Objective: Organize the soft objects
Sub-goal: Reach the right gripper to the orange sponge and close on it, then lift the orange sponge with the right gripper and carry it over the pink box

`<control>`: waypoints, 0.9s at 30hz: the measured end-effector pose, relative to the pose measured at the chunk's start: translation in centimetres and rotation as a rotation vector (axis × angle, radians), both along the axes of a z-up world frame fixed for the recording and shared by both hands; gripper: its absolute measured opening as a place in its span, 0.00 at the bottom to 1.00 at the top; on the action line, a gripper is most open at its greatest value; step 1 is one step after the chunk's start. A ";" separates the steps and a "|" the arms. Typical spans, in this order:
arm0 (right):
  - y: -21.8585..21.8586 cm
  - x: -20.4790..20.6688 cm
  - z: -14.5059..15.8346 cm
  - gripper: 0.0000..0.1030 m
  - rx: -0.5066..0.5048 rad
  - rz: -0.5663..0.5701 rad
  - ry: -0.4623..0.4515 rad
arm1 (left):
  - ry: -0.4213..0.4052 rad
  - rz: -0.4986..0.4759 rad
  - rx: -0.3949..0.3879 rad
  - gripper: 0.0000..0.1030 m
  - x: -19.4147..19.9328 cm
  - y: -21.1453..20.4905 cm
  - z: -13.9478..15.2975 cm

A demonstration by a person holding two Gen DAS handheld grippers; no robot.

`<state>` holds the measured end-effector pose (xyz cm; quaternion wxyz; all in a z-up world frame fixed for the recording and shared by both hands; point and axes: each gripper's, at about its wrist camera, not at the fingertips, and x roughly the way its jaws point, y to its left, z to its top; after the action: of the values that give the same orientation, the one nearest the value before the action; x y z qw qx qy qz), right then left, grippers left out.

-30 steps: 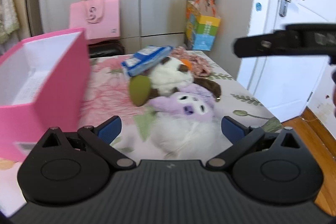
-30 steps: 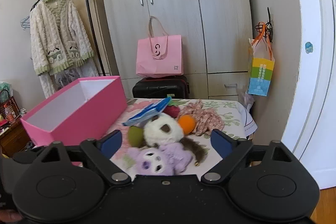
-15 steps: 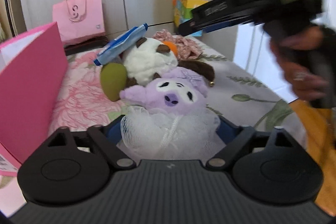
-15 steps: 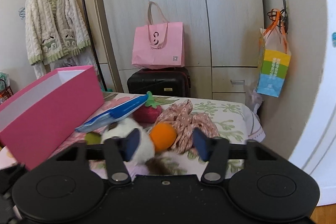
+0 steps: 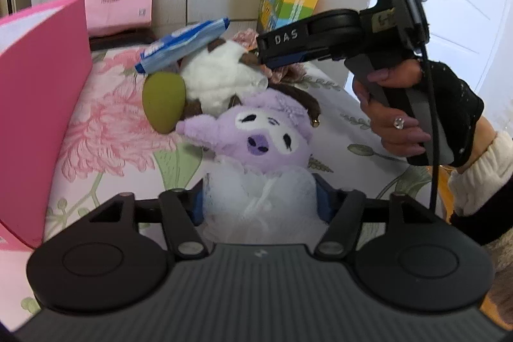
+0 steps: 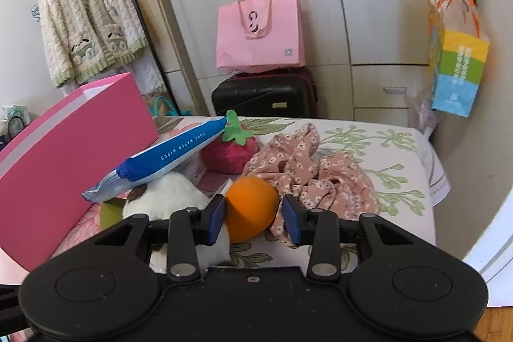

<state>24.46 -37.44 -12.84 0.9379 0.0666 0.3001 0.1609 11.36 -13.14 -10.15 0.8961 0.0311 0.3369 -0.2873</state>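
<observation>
A pile of soft things lies on the floral bed. My left gripper [image 5: 259, 201] is closed on a white mesh bath pouf [image 5: 259, 197], just in front of a purple plush [image 5: 263, 137]. Behind it lie a white-and-brown plush [image 5: 221, 79], a green sponge egg [image 5: 164, 101] and a blue wipes pack [image 5: 184, 44]. My right gripper [image 6: 255, 215] has its jaws on both sides of an orange sponge egg [image 6: 251, 207], touching or nearly so. A strawberry plush [image 6: 229, 153] and a pink floral cloth [image 6: 307, 169] lie beyond.
An open pink box [image 6: 73, 149] stands on the bed at the left; it also shows in the left wrist view [image 5: 38, 104]. A pink bag [image 6: 259, 34] on a black suitcase [image 6: 266, 95] and wardrobes stand behind the bed. The bed's right edge drops to the floor.
My left gripper moved forward and closed on the white pouf. My right gripper moved over the pile, narrowed, and now brackets the orange egg.
</observation>
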 end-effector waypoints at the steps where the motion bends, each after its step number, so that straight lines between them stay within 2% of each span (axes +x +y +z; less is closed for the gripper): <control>1: 0.1 0.2 0.0 0.45 0.000 0.009 0.007 | 0.001 0.002 -0.007 0.60 -0.1 0.0 0.0; 4: 0.7 0.4 0.0 0.38 -0.028 0.023 -0.003 | -0.004 -0.013 -0.014 0.46 -0.4 0.2 0.3; 7: 1.0 -0.4 0.5 0.36 -0.038 -0.001 -0.020 | -0.006 -0.026 -0.032 0.40 -0.7 0.4 0.8; 13: 0.2 -2.5 1.9 0.36 -0.057 -0.050 -0.067 | -0.017 -0.026 -0.047 0.40 -0.9 1.3 1.7; 17: -0.2 -3.1 2.0 0.38 -0.035 -0.048 -0.028 | -0.006 -0.017 -0.050 0.40 -0.8 2.0 1.9; 22: -0.2 -4.1 1.6 0.42 -0.071 -0.067 -0.007 | 0.019 0.004 -0.021 0.42 -0.3 2.3 1.3; 27: -0.4 -4.9 1.0 0.49 -0.064 -0.150 -0.005 | 0.037 0.007 -0.014 0.49 -0.1 2.1 0.8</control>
<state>19.55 -37.84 -11.88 0.9497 0.0586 0.2970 0.0808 11.28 -11.01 -9.38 0.8909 0.0182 0.3516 -0.2869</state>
